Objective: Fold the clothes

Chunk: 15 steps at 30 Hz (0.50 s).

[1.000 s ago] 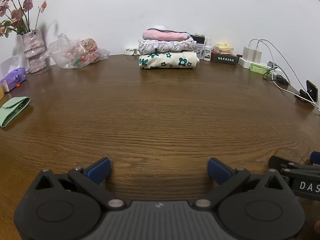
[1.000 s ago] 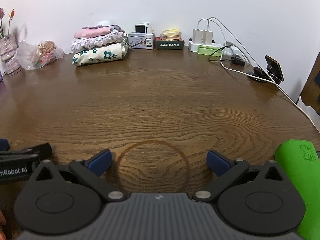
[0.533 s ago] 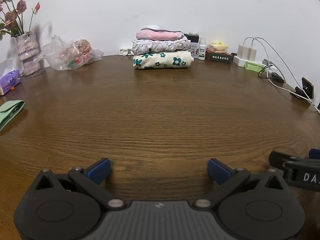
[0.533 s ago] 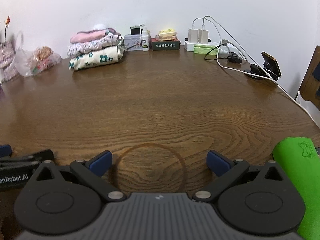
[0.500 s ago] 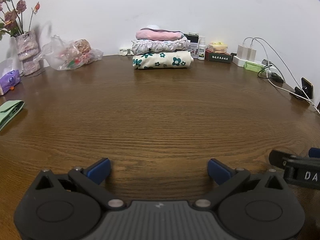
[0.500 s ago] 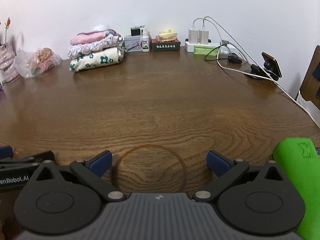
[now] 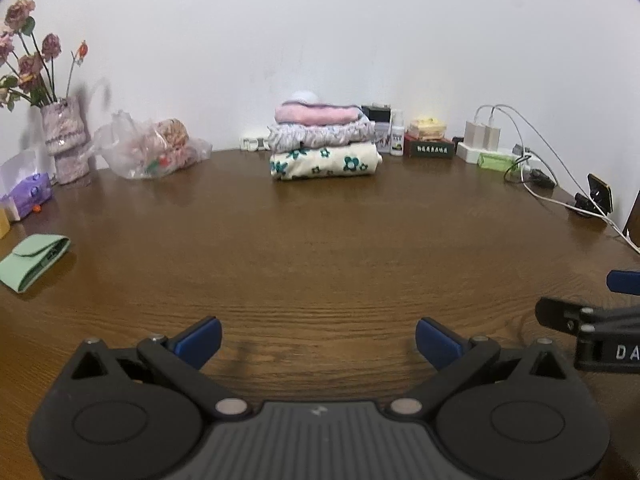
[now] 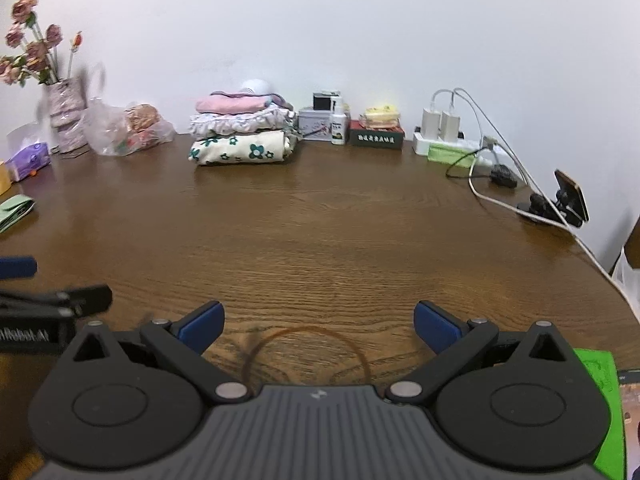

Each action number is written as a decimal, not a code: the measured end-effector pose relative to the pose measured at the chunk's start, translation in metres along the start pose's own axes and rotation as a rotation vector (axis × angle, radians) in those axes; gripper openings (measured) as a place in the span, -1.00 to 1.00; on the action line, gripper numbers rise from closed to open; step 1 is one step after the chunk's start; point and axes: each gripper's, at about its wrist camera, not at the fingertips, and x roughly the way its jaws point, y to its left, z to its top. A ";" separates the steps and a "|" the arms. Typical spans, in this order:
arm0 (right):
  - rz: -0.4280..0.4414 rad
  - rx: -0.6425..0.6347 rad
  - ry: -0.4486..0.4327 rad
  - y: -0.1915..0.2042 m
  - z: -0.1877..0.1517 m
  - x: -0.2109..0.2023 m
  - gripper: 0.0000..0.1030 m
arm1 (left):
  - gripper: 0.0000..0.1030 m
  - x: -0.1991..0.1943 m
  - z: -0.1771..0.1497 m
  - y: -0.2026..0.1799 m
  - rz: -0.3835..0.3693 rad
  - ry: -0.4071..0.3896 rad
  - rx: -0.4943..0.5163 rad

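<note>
A stack of folded clothes point(image 7: 325, 148) point(image 8: 244, 136) sits at the far edge of the brown wooden table point(image 7: 320, 248) point(image 8: 340, 232): a cream flowered piece at the bottom, a ruffled floral one in the middle, a pink one on top. My left gripper point(image 7: 318, 340) is open over bare wood near the table's front, holding nothing. My right gripper point(image 8: 318, 322) is open too, above a dark ring mark point(image 8: 308, 354), with nothing between its fingers. Each gripper shows at the other view's side edge. No loose garment is in view.
At the back left stand a flower vase point(image 7: 66, 136), a plastic bag point(image 7: 150, 148) and a purple tissue pack point(image 7: 30, 194); a green pouch point(image 7: 34, 262) lies at the left. Boxes, a bottle, chargers and cables point(image 8: 480, 160) and a phone on a clip point(image 8: 568, 200) line the back right. A green object point(image 8: 604, 400) is at the lower right.
Both grippers have pulled back from the stack and lifted, so the clothes look smaller and more wall shows. Both stayed open and empty.
</note>
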 end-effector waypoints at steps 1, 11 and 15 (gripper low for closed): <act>0.003 -0.004 0.001 0.000 -0.001 -0.001 0.99 | 1.00 -0.001 -0.001 0.001 0.004 -0.002 -0.003; 0.004 0.050 -0.022 0.000 -0.005 -0.013 0.99 | 1.00 -0.011 -0.001 -0.003 -0.028 -0.059 0.019; -0.008 0.009 -0.033 0.000 -0.008 -0.018 0.99 | 1.00 -0.013 -0.001 -0.005 -0.059 -0.038 0.016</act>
